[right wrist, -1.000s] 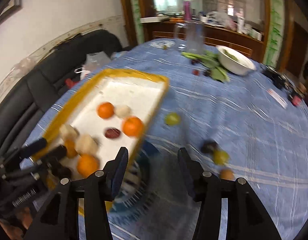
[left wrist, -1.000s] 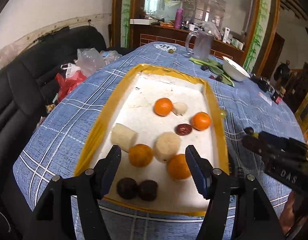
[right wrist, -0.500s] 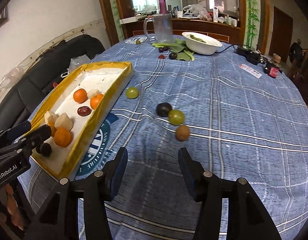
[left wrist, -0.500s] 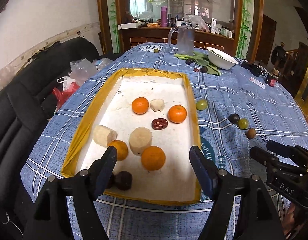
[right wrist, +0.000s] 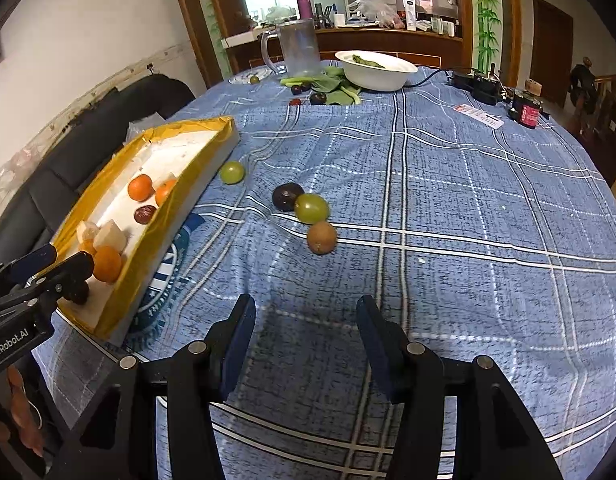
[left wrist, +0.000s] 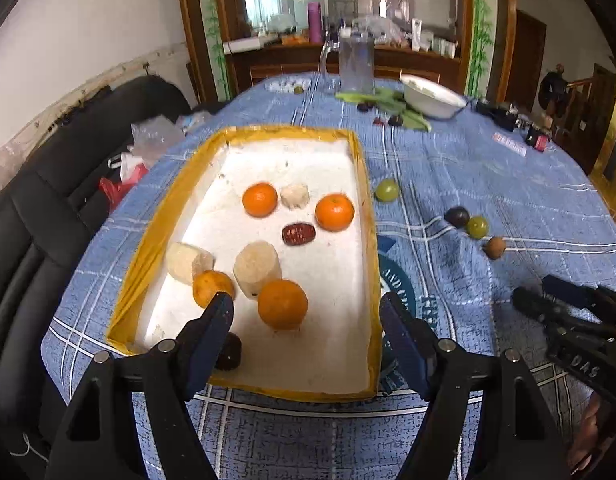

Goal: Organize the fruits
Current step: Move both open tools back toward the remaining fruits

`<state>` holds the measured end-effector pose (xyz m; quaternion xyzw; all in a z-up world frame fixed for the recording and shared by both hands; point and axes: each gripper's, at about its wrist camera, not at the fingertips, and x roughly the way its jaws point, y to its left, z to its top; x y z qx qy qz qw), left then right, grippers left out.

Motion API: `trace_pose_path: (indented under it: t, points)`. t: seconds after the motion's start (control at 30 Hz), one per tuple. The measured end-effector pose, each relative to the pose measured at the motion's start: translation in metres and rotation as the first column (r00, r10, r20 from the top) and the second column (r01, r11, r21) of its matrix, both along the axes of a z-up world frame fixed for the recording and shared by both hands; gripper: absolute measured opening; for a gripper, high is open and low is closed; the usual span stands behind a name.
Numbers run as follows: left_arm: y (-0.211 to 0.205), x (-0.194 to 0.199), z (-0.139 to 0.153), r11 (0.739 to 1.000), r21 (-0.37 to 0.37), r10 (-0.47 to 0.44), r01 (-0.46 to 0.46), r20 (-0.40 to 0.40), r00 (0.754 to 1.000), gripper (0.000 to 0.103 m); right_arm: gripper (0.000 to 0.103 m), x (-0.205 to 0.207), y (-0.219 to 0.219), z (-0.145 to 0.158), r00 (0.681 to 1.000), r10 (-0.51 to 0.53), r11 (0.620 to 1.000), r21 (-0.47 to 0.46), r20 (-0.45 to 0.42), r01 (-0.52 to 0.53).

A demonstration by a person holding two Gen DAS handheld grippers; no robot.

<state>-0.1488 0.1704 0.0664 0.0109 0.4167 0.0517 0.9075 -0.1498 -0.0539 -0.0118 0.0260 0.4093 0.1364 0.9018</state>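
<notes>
Collecting the loose fruit right of the tray (right wrist: 196, 184): right gripper (right wrist: 306, 344), jaws apart and empty, should straddle the brown fruit (right wrist: 321, 237) squarely before closing; left gripper (left wrist: 306, 340) gapes empty over the tray's near end.

Home dining room. Round table with a blue plaid tablecloth (right wrist: 468, 208), black leather sofa (left wrist: 40, 208) against the wall, and a wooden sideboard (right wrist: 388, 40) cluttered with a purple flask (right wrist: 303, 3), bottles and bags. On the table stood a glass pitcher (right wrist: 298, 50), a white bowl (right wrist: 374, 69) and leafy greens (right wrist: 332, 90).
</notes>
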Motion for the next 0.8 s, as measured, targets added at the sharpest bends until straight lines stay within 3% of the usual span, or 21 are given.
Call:
trace_pose_path:
  t: [0.17, 0.3, 0.6, 0.67, 0.73, 0.8]
  points:
    - [-0.005, 0.009, -0.003, 0.999, -0.032, -0.017, 0.016, -0.019, 1.0, 0.075, 0.056, 0.009, -0.022, 0.011, 0.999, -0.033, 0.999, -0.042, 0.033, 0.034]
    - [-0.012, 0.016, -0.005, 0.998, -0.044, -0.036, 0.035, -0.027, 0.999, 0.075, 0.056, 0.032, -0.035, 0.01, 0.999, -0.037, 0.999, -0.013, -0.011, 0.036]
    - [-0.023, 0.033, 0.002, 0.979, -0.167, -0.116, 0.115, 0.007, 0.993, 0.074, 0.056, 0.07, -0.011, -0.015, 0.995, 0.06, 0.998, 0.04, -0.078, -0.057]
    - [-0.028, 0.041, 0.006, 0.966, -0.211, -0.15, 0.15, 0.016, 0.989, 0.064, 0.055, 0.072, -0.006, -0.016, 0.996, 0.069, 0.997, 0.034, -0.059, -0.067]
    - [-0.034, 0.054, 0.006, 0.952, -0.25, -0.181, 0.176, 0.005, 0.983, 0.047, 0.055, 0.074, -0.002, -0.017, 0.996, 0.081, 0.996, 0.03, -0.046, -0.08]
    - [-0.042, 0.069, 0.004, 0.941, -0.274, -0.206, 0.197, -0.006, 0.979, 0.042, 0.055, 0.076, 0.0, -0.017, 0.996, 0.085, 0.996, 0.022, -0.035, -0.084]
